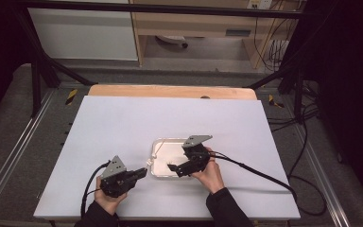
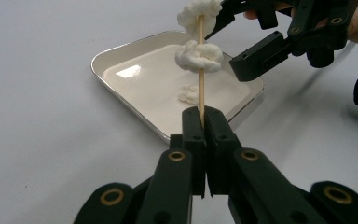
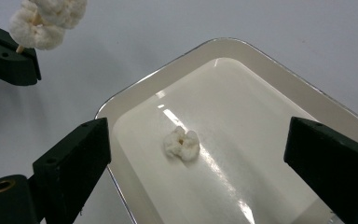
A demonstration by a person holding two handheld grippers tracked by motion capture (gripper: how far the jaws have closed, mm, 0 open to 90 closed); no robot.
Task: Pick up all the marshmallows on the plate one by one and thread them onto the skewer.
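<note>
My left gripper (image 2: 204, 114) is shut on the lower end of a thin wooden skewer (image 2: 201, 86), which it holds upright. Two white puffy pieces (image 2: 198, 56) are threaded on the skewer. Behind it lies a shallow white tray (image 2: 121, 51) with one loose white puff (image 2: 188, 94) inside. My right gripper (image 3: 200, 135) hangs over the tray (image 3: 270, 60) with its jaws wide apart. The loose puff (image 3: 182, 143) lies on the tray floor between and below the jaws, untouched. From above, the left gripper (image 1: 143, 173) sits just left of the tray (image 1: 163, 140) and the right gripper (image 1: 172, 168) is over its near side.
A white sheet (image 1: 123, 123) covers the table, with a wooden strip (image 1: 170, 91) at the far edge. A black cable (image 1: 264, 172) trails right from the right gripper and another loops by the left hand. Metal frame rails (image 1: 9, 156) run along both sides.
</note>
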